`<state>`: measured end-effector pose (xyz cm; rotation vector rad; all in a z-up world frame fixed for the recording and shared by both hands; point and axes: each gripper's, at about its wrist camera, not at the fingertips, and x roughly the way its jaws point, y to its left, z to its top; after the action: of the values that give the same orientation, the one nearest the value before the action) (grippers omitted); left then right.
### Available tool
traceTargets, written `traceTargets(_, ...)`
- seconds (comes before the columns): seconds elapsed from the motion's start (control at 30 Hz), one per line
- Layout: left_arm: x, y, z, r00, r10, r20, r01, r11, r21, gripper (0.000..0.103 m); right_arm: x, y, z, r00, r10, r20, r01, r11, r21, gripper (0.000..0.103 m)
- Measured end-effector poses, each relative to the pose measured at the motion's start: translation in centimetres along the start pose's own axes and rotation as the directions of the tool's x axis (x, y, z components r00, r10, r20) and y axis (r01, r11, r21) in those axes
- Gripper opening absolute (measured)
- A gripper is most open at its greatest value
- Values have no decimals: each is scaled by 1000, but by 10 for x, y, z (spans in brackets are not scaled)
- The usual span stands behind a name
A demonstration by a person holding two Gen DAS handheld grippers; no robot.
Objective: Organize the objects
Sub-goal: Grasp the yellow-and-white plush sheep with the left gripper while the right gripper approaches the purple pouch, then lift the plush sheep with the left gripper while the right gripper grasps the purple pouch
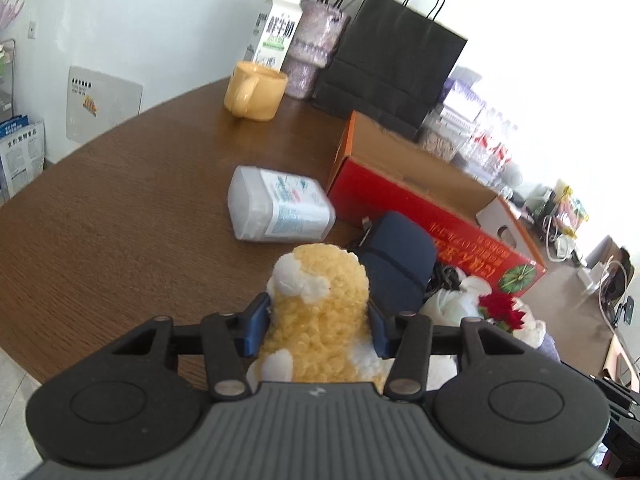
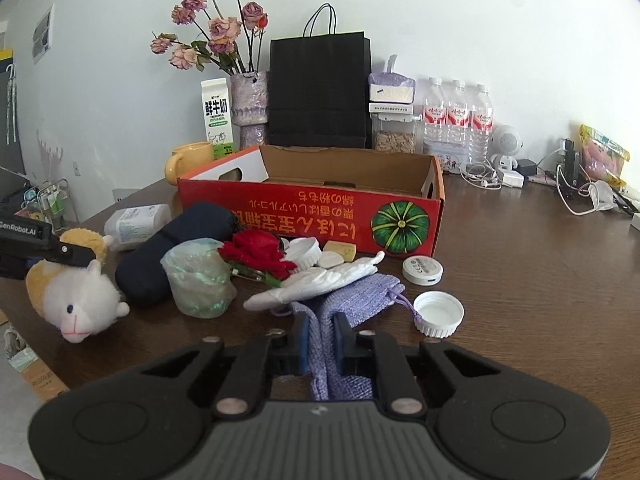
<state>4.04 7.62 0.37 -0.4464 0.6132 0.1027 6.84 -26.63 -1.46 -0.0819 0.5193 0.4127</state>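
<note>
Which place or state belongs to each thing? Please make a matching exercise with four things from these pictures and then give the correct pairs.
Things:
1. plush toy
2. purple pouch
3. yellow mug
4. white bottle

Places or states:
A. lying on its side on the table
B. held in the jaws of the left gripper
C. standing in front of the milk carton
D. held in the jaws of the right gripper

Pairs: 1-B, 2-D, 3-C, 4-A
</note>
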Motion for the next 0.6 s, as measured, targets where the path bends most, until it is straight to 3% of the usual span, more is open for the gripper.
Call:
traceTargets(0.1, -7, -4, 5, 1000, -17, 26, 16, 1000, 7, 50, -9, 0, 7, 1000, -8, 29, 8, 1000, -12, 11)
traceTargets(0.17, -10, -7, 8, 999, -26, 39, 25, 1000, 9, 50, -14, -1, 12, 999, -8, 48, 9, 1000, -20, 0)
traceTargets(0.3, -14, -12, 13, 997, -43, 59, 42, 999, 12, 51, -18, -1, 19, 998, -13, 69, 14, 1000, -22, 0)
traceTargets(0.37, -14, -12, 13, 997, -47, 57, 47, 999, 14, 51, -14, -5, 17, 999, -13, 41, 13, 1000, -4, 5)
traceTargets(0.4, -13, -11, 12, 998, -47, 52, 46, 999, 12, 51, -11, -5, 13, 1000, -20, 14, 20, 1000, 4, 13)
traceTargets(0.47, -11, -10, 9, 998, -42, 38, 42, 999, 9, 51, -4, -5, 3, 999, -39, -35, 40, 999, 19, 58)
traceTargets(0.5, -9, -8, 7, 999, -41, 30, 40, 999, 7, 51, -1, -4, -3, 998, -38, -49, 39, 999, 30, 93)
traceTargets(0.53, -8, -7, 6, 999, -39, 22, 39, 999, 5, 51, 1, -3, -8, 998, -30, -61, 32, 999, 37, 101)
traceTargets(0.6, -5, -5, 4, 999, -37, 10, 37, 999, -1, 51, 12, 1, -15, 994, -16, -107, 21, 999, 49, 100)
